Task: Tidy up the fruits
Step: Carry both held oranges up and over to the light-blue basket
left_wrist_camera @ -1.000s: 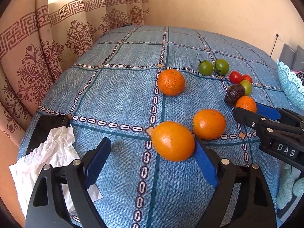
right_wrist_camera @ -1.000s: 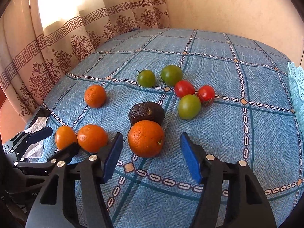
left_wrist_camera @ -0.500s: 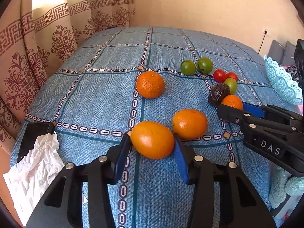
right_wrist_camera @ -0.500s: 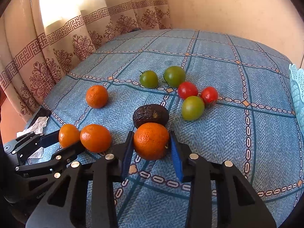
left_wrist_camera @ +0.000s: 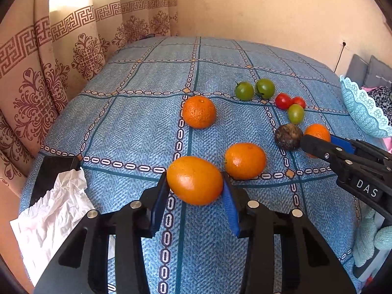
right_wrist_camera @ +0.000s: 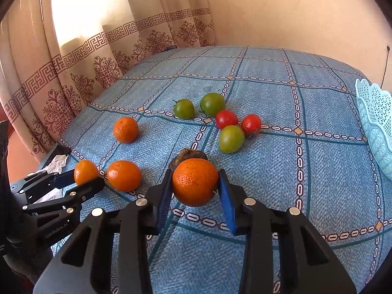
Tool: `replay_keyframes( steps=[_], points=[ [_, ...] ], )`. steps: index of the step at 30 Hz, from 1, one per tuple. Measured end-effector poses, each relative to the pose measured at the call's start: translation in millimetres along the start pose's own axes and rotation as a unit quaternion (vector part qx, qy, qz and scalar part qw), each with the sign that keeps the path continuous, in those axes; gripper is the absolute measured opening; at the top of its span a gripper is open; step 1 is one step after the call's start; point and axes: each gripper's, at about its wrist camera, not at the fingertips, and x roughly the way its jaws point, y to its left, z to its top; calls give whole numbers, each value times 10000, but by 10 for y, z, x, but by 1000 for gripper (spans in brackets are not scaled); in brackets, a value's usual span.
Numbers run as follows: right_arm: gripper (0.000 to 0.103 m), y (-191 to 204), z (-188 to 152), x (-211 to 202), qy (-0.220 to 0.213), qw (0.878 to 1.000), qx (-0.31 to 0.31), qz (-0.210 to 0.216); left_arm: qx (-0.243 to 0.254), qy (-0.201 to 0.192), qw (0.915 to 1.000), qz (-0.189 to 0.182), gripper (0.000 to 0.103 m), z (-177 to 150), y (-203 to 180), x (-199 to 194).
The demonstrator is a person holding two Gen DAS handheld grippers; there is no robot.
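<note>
Blue pads of the left gripper (left_wrist_camera: 196, 196) have just closed on a smooth orange (left_wrist_camera: 194, 180) near the bed's (left_wrist_camera: 137, 122) front edge. The right gripper (right_wrist_camera: 194, 196) has likewise just clamped a dimpled orange (right_wrist_camera: 195, 182) mid-bed. Each grip sits across the fruit's widest part, likely to prevent slipping. The basket (right_wrist_camera: 374, 127) at the right edge is the probable destination.

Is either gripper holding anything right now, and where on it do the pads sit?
Both are. The left gripper clamps an orange across its sides; the right gripper clamps another orange the same way, pads on opposite flanks.
</note>
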Motion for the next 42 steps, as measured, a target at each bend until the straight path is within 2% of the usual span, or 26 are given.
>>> replay_keyframes(
  steps=[8,17,28,33,42],
  points=[
    [38,-151,-8,-196,-221,9996,195,-47,99,-252,9996,9,42,149,-131,-168],
    [38,-522,75,-593,-775,9945,598,-365,285,-351,9989,-139,42,323,-450,-239],
    [38,-1261,108,-1034,-1294,9763,1213,-1238,728,-752,9928,-578,42,623,-1085,-395],
    [38,-1688,55,-1179,-1364,9665,1550,-1528,957,-896,9883,-774,42,747,-1401,-435],
    [38,-2150,-24,-1229,-1297,9533,1968,-1889,1117,-699,9836,-1234,42,929,-1903,-294]
  ],
)
